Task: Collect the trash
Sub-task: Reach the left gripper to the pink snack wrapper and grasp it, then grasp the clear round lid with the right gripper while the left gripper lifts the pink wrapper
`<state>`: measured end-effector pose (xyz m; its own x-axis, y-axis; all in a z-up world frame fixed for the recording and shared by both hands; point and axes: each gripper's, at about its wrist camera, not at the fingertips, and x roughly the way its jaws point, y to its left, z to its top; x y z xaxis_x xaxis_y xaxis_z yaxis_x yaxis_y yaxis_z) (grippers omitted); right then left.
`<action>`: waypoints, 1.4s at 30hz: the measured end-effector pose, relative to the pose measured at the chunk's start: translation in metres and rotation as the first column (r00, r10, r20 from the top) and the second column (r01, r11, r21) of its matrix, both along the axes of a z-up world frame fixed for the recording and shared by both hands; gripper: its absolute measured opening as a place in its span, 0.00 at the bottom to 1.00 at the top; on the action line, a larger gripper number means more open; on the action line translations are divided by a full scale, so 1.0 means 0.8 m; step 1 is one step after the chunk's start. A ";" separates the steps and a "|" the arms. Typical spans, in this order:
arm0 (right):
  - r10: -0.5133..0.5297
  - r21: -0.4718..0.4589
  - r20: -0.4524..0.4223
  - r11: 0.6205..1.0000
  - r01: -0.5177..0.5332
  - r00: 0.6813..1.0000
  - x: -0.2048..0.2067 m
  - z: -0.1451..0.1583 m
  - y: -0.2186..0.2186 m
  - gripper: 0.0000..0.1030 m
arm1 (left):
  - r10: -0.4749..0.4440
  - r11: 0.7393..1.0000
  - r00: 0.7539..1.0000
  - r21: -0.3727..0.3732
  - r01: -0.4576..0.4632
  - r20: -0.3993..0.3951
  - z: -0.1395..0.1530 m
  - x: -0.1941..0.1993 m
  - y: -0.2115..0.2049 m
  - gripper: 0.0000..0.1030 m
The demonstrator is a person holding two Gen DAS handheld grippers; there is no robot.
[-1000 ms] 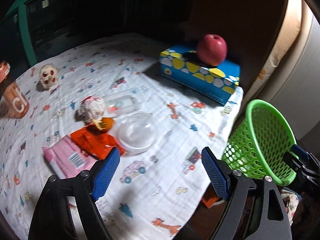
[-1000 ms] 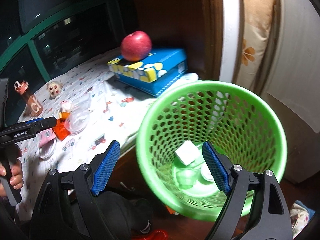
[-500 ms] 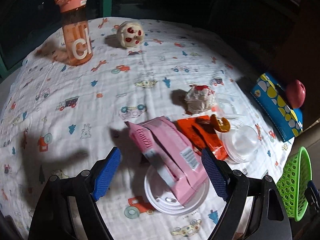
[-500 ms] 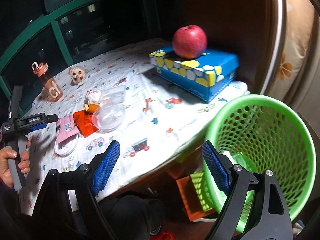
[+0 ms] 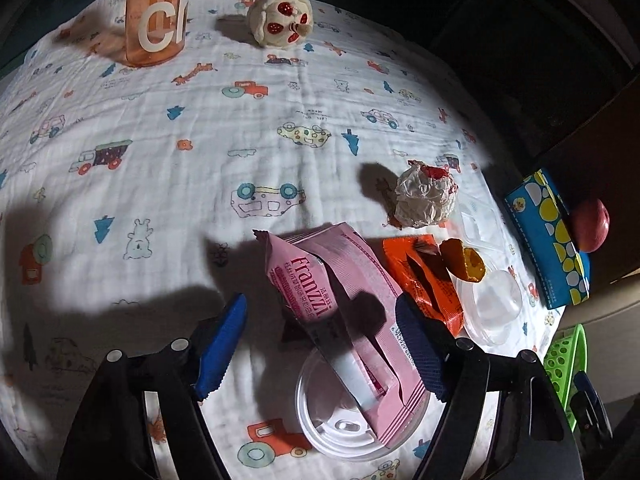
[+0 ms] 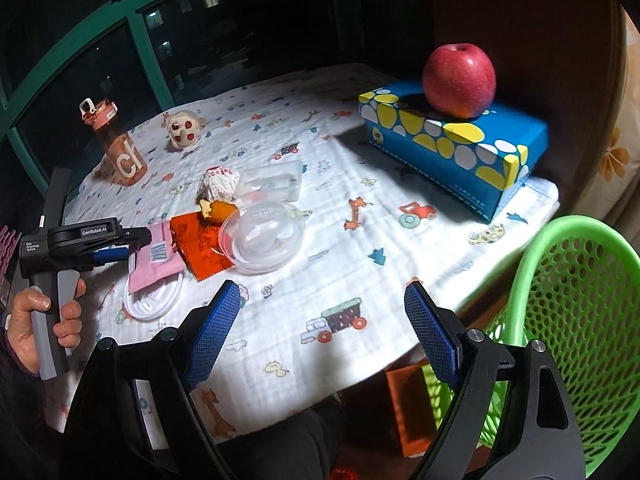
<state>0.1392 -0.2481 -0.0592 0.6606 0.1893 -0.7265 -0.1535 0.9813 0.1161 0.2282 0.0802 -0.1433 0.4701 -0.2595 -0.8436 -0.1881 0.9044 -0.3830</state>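
My left gripper is open and hovers over a pink Franzzi wrapper that lies on a white plastic lid; the wrapper sits between its fingers. Beside it lie an orange wrapper, an orange peel, a clear plastic bowl and a crumpled paper ball. My right gripper is open and empty above the table's front edge, left of the green mesh basket. The left gripper also shows in the right wrist view, at the pink wrapper.
An orange water bottle and a small round toy stand at the far side. A blue tissue box with a red apple on top sits at the right. A clear tray lies mid-table.
My left gripper swung from the basket side over to the trash pile and dropped close over the pink wrapper. My right gripper pulled back from the basket to the table's edge.
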 end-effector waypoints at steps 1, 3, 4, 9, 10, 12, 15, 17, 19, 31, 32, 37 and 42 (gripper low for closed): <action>0.007 0.000 -0.005 1.000 -0.007 1.000 0.004 -0.003 0.004 0.81 | 0.004 1.000 1.000 -0.012 -0.004 -0.003 -0.002 0.002 0.000 0.70; 0.020 0.005 -0.012 1.000 -0.020 1.000 0.012 -0.008 0.011 0.81 | 0.006 0.999 1.000 -0.041 -0.007 -0.006 -0.006 0.004 0.001 0.65; 0.025 0.008 -0.016 1.000 -0.025 1.000 0.015 -0.010 0.013 0.81 | 0.005 0.998 1.000 -0.059 -0.005 -0.008 -0.008 0.005 0.001 0.59; 0.047 0.023 -0.035 0.999 -0.047 0.998 0.037 -0.021 0.027 0.81 | -0.009 0.996 1.000 -0.094 0.009 0.003 -0.008 0.005 0.000 0.38; 0.053 0.027 -0.038 0.998 -0.052 0.998 0.041 -0.023 0.029 0.81 | -0.008 0.994 1.000 -0.105 0.009 0.004 -0.007 0.004 0.003 0.32; 0.062 0.031 -0.045 0.998 -0.061 0.997 0.051 -0.028 0.034 0.81 | -0.007 0.993 1.000 -0.117 0.008 0.010 -0.005 0.003 0.006 0.24; 0.076 0.032 -0.051 0.997 -0.074 0.996 0.067 -0.033 0.043 0.81 | -0.009 0.992 1.000 -0.124 0.012 0.025 0.003 -0.001 0.011 0.15; 0.079 0.021 -0.057 0.997 -0.078 0.995 0.078 -0.038 0.049 0.81 | -0.011 0.991 1.000 -0.132 0.015 0.029 0.007 -0.003 0.014 0.08; 0.082 0.016 -0.061 0.997 -0.081 0.995 0.089 -0.042 0.054 0.81 | -0.015 0.991 0.999 -0.129 0.020 0.037 0.012 -0.005 0.015 0.04; 0.109 -0.049 -0.116 0.992 -0.115 0.987 0.137 -0.072 0.086 0.59 | -0.018 0.993 0.997 -0.119 0.026 0.070 0.037 -0.020 0.027 0.01; 0.108 -0.051 -0.120 0.992 -0.115 0.987 0.139 -0.074 0.086 0.58 | -0.022 0.993 0.997 -0.118 0.030 0.074 0.041 -0.022 0.027 0.01; 0.106 -0.046 -0.117 0.993 -0.112 0.987 0.140 -0.075 0.084 0.57 | -0.038 0.993 0.994 -0.106 0.049 0.105 0.062 -0.029 0.025 0.01; 0.108 -0.023 -0.096 0.994 -0.110 0.990 0.129 -0.060 0.077 0.57 | -0.054 0.992 0.989 -0.104 0.069 0.140 0.086 -0.036 0.021 0.01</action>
